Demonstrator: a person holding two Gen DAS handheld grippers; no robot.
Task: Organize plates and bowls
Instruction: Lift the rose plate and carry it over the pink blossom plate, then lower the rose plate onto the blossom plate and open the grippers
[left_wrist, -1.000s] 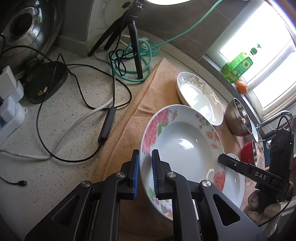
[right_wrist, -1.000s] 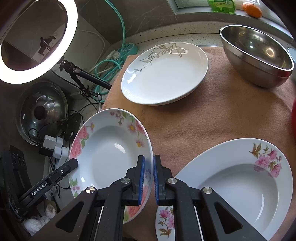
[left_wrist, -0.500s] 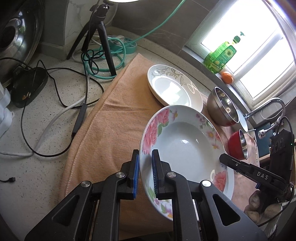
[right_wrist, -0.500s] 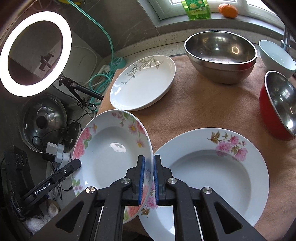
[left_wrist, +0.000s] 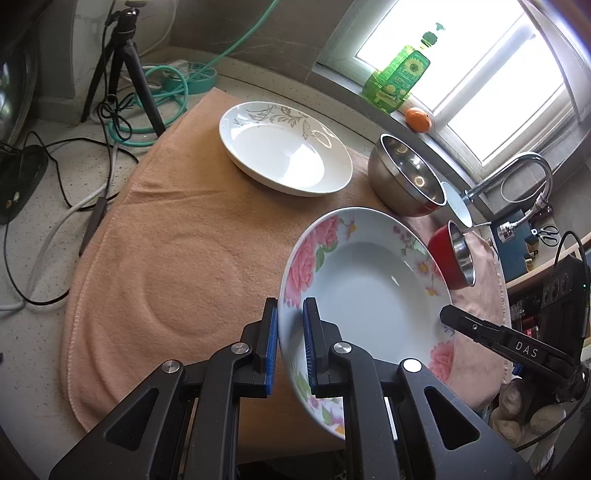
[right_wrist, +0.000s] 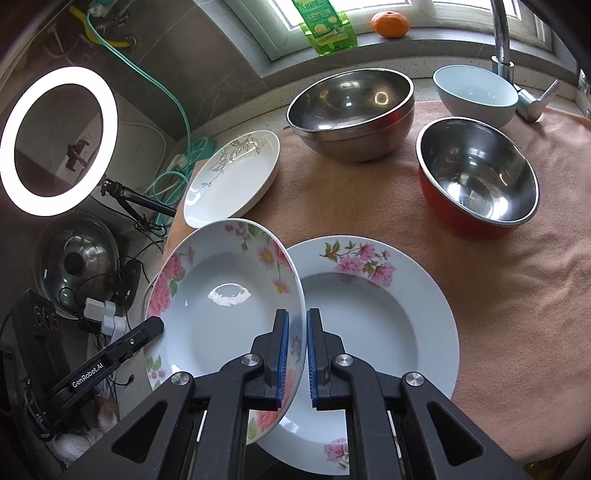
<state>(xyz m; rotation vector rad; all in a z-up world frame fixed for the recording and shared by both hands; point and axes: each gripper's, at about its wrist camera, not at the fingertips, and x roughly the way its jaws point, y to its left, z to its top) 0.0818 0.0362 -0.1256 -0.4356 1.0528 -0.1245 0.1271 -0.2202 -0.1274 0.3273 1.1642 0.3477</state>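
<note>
Both grippers hold one pink-flowered deep plate (left_wrist: 365, 291), lifted and tilted above the orange towel. My left gripper (left_wrist: 290, 314) is shut on its near-left rim. My right gripper (right_wrist: 294, 325) is shut on the opposite rim of the same plate (right_wrist: 221, 291). A second flowered plate (right_wrist: 373, 314) lies flat on the towel just right of it and partly under it. A white plate with a grey leaf pattern (left_wrist: 284, 147) (right_wrist: 232, 173) lies further back. A large steel bowl (right_wrist: 351, 110), a red steel bowl (right_wrist: 476, 173) and a pale blue bowl (right_wrist: 474, 92) stand behind.
The orange towel (left_wrist: 166, 240) covers the counter. Cables, a tripod (left_wrist: 122, 70) and a green hose lie to the left. A ring light (right_wrist: 59, 140) and pot lid (right_wrist: 75, 262) are at the left. A faucet (right_wrist: 502, 37), soap bottle (right_wrist: 327, 26) and orange (right_wrist: 389, 24) are by the window.
The held plate has moved right, away from the cables and over to the second flowered plate. Both grippers kept their hold on it.
</note>
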